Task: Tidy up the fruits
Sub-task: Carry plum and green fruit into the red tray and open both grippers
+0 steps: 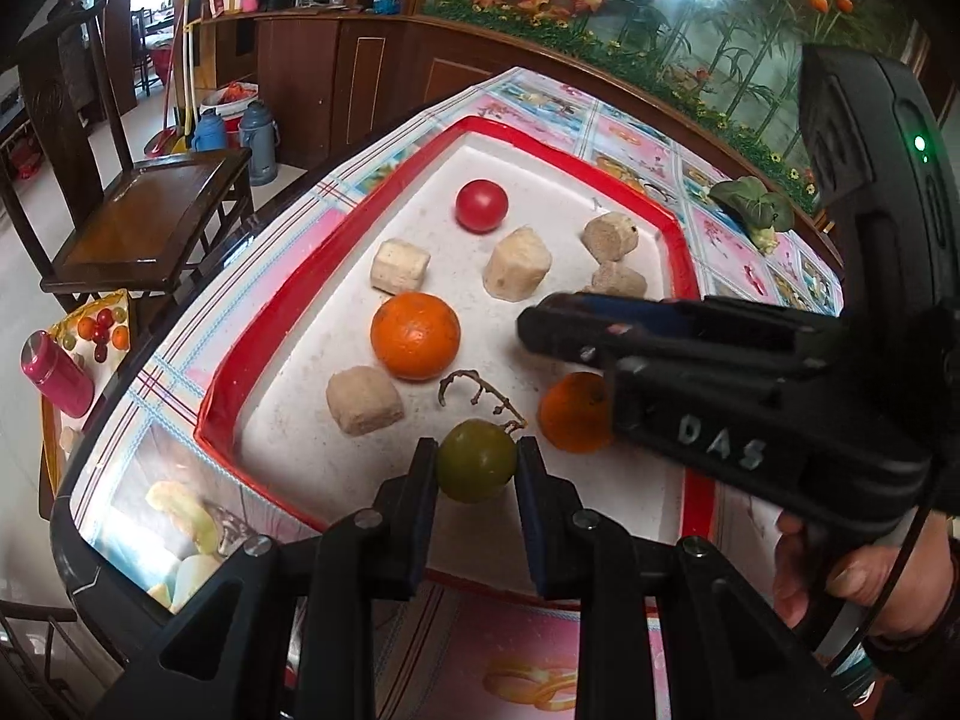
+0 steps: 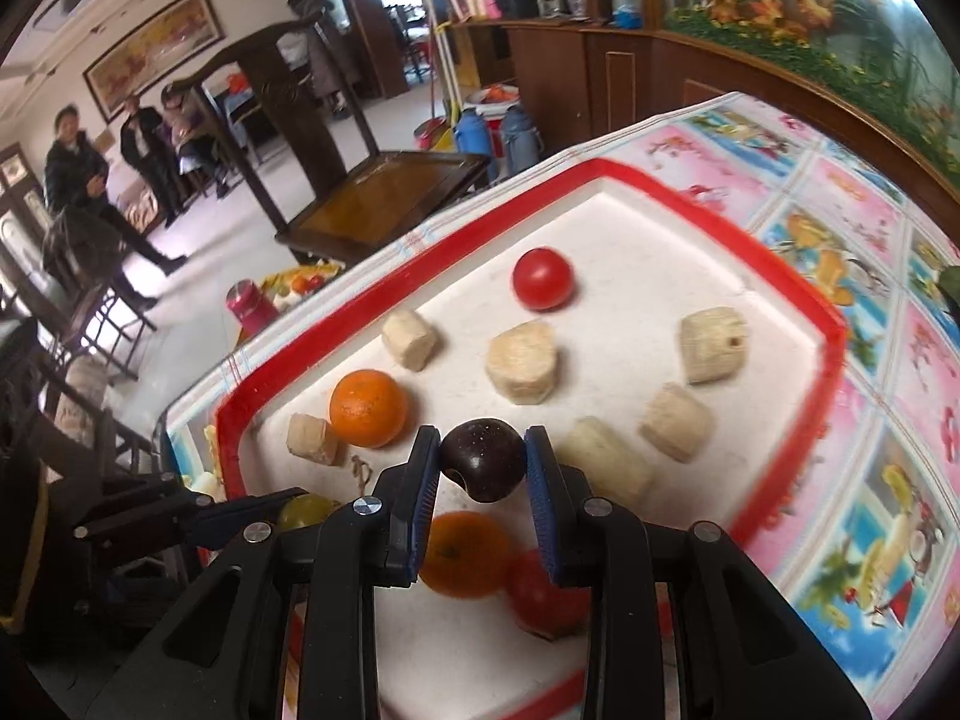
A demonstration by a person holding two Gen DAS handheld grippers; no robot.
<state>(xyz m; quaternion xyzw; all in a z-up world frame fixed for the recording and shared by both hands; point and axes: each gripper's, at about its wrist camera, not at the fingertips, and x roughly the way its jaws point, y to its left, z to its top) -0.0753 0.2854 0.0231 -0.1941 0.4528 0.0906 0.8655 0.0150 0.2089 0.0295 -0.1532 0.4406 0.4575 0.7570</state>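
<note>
**Both claws pinching fruit over red-rimmed tray**

While the left claw pinches a green plum between its blue pads, the plum sits right at the fingertips, over the near edge of the tray. The plum is round, no clear long axis; a brown twig lies just behind it, whether attached I cannot tell. The right claw pinches a dark plum, held at the tips above the tray's white floor. It shows a pale notch low on its left side; otherwise round.

On the tray: a big orange left of centre, a second orange partly hidden behind the right claw, a red tomato at the far side, and several beige chunks scattered between. Right wrist view also shows another red fruit beneath the claw, blurred. The tray rests on a patterned tablecloth.
</note>
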